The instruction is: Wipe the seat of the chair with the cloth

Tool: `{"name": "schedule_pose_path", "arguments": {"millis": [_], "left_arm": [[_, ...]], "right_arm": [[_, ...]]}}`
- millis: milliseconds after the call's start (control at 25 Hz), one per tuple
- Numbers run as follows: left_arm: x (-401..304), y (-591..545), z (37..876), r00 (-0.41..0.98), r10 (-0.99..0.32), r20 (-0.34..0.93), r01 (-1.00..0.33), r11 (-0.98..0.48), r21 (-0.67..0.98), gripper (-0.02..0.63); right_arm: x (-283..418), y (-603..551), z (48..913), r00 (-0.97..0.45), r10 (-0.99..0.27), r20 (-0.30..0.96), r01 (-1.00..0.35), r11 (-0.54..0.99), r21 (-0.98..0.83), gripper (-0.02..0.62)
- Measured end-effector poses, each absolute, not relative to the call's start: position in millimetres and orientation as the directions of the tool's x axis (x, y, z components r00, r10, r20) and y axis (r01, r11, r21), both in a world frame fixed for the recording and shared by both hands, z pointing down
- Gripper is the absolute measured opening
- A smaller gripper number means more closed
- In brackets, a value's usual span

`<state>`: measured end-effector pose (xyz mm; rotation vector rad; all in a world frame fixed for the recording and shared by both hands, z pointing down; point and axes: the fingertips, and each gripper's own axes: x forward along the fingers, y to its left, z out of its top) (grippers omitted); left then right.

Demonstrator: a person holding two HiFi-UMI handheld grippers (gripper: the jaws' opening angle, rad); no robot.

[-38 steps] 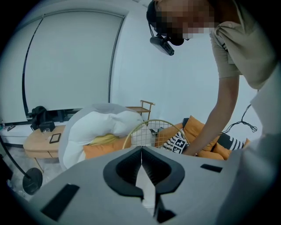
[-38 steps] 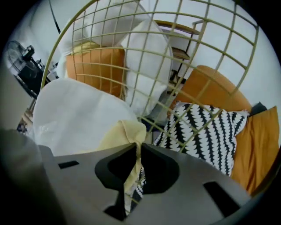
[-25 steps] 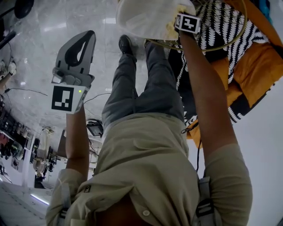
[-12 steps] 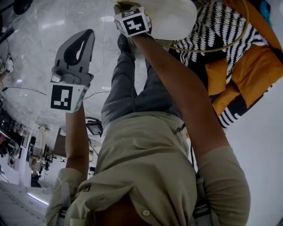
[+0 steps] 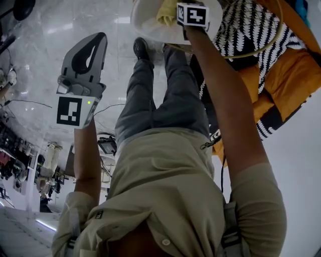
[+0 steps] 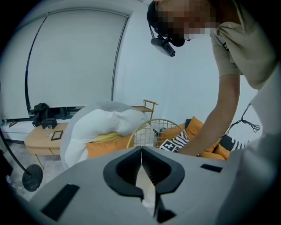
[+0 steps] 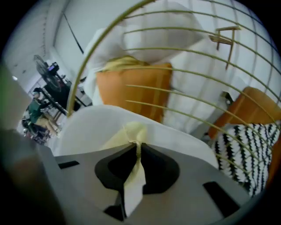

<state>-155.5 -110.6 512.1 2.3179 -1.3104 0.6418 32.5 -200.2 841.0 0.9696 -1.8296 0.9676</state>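
Observation:
The chair's white seat lies at the top of the head view, beyond the person's legs. My right gripper is down on it, shut on a pale yellow cloth that bunches to its left. In the right gripper view the cloth is pinched between the closed jaws and pressed against the seat, in front of the gold wire chair back. My left gripper hangs off to the left over the floor. It is shut and holds nothing.
Orange cushions and a black-and-white patterned cushion lie right of the chair. The person's legs and a dark shoe stand at the seat's edge. A white padded seat and a low wooden table are behind.
The right gripper swept the cloth left across the seat, then came back to the right. The left gripper has stayed in place.

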Motion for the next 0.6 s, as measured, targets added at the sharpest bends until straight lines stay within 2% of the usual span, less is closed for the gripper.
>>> {"name": "schedule_pose_path", "arguments": {"millis": [160, 280, 400, 600], "left_arm": [[-144.2, -117.8, 523.9, 0.464, -0.689, 0.558, -0.868, -0.479, 0.130, 0.018], [-134.5, -119.4, 531.6, 0.478, -0.665, 0.574, -0.854, -0.505, 0.126, 0.018], [-127.0, -121.1, 527.0, 0.486, -0.659, 0.574, -0.847, -0.518, 0.122, 0.018], [-128.3, -119.9, 525.5, 0.485, -0.660, 0.574, -0.845, -0.523, 0.112, 0.018]], "right_arm": [[177.9, -207.1, 881.7, -0.132, -0.210, 0.969, -0.973, 0.213, -0.087, 0.044], [248.2, -206.1, 876.0, -0.032, -0.217, 0.976, -0.990, 0.139, -0.001, 0.044], [270.0, -202.2, 866.1, -0.014, -0.229, 0.973, -0.986, 0.168, 0.025, 0.044], [253.4, -198.3, 871.8, -0.018, -0.228, 0.974, -0.982, 0.189, 0.026, 0.044]]}}
